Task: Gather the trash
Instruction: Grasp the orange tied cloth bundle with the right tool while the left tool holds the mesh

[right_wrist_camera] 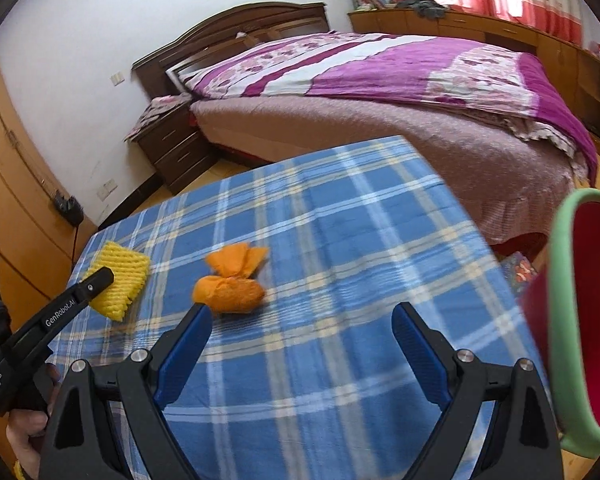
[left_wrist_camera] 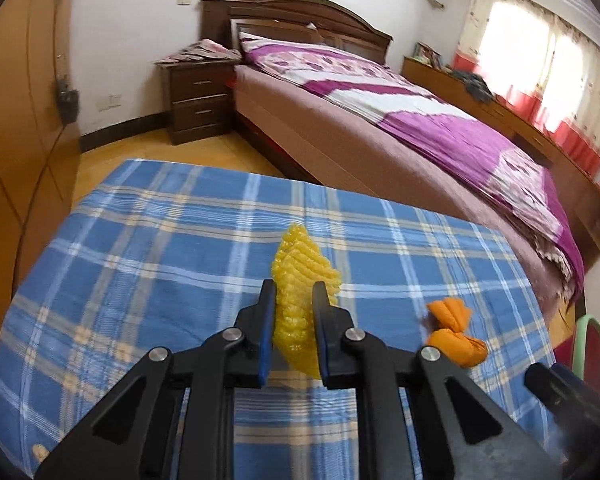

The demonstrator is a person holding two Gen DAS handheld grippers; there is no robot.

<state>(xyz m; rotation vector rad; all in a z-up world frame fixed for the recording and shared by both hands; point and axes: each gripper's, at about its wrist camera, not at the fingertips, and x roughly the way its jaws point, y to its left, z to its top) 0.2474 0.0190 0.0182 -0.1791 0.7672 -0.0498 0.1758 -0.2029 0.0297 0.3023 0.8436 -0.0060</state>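
Pinching yellow foam net [left_wrist_camera: 296, 300] — left gripper [left_wrist_camera: 293, 300]

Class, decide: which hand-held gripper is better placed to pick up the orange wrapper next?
Right. The right hand-held gripper is open and empty beside the orange wrapper; the left hand-held gripper is shut on the yellow foam net.

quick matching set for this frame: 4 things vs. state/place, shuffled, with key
1. left gripper
2. right gripper
3. orange wrapper
4. bin

a. lying loose on the checked cloth
b. open, nothing between its fingers
c. green rim, red inside, at the table's right edge
d. shut on the yellow foam net

Pairs: 1-d, 2-b, 3-a, 4-c
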